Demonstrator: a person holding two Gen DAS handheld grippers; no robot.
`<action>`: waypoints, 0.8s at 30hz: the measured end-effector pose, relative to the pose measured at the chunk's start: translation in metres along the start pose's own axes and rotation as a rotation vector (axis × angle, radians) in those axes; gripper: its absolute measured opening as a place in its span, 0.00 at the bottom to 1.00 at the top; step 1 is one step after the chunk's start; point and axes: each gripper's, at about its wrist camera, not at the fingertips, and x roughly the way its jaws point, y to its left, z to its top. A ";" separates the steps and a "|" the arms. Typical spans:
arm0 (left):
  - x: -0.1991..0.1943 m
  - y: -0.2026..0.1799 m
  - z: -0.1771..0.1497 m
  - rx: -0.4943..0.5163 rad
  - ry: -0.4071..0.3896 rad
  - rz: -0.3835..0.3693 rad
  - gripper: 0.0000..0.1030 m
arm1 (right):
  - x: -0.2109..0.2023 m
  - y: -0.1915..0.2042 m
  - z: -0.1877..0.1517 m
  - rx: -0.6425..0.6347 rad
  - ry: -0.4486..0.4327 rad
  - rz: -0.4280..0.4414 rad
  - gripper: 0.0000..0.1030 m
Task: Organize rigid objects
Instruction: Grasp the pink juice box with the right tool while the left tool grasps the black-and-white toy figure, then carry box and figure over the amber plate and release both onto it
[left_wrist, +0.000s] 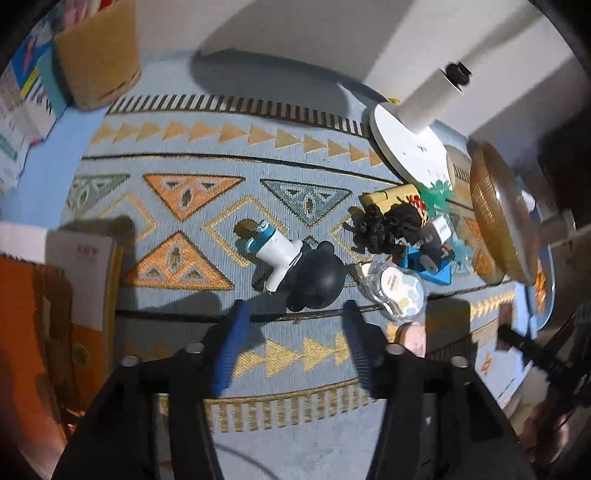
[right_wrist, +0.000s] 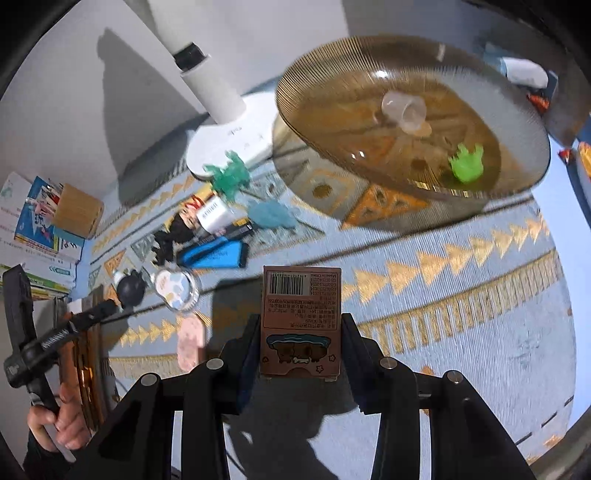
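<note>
1. While the right gripper (right_wrist: 300, 334) points down at the cloth, its two fingers are clamped on a small brown box (right_wrist: 301, 321). The box sits in the lower middle of the right wrist view, with its barcode end sticking out ahead.
2. That box looks like thin card, so it is likely light and stiff, but it could dent if squeezed hard. Holding its two flat sides, as now, seems the best way.
3. Up in the upper right of the same view is a wide brown dish (right_wrist: 517, 177). A clear little cup (right_wrist: 404, 110) and a green toy (right_wrist: 466, 168) lie inside it.
4. The left gripper (left_wrist: 293, 325) has its fingers apart, and nothing is between them.
5. Just past those fingers, in the middle of the left wrist view, lies a round black toy (left_wrist: 317, 278), touching a small white bottle (left_wrist: 275, 254).
6. The black toy looks hard and smooth, so it may slip. Its round body seems the best place to grab.
</note>
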 end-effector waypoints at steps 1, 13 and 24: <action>0.001 0.000 0.001 -0.021 0.000 -0.016 0.78 | -0.001 -0.002 -0.001 -0.008 0.006 0.000 0.39; 0.042 -0.029 0.026 -0.094 -0.043 0.179 0.49 | -0.021 -0.019 -0.001 -0.094 -0.003 0.005 0.39; -0.020 -0.094 0.005 0.018 -0.165 0.005 0.48 | -0.084 -0.042 0.036 -0.085 -0.152 0.079 0.39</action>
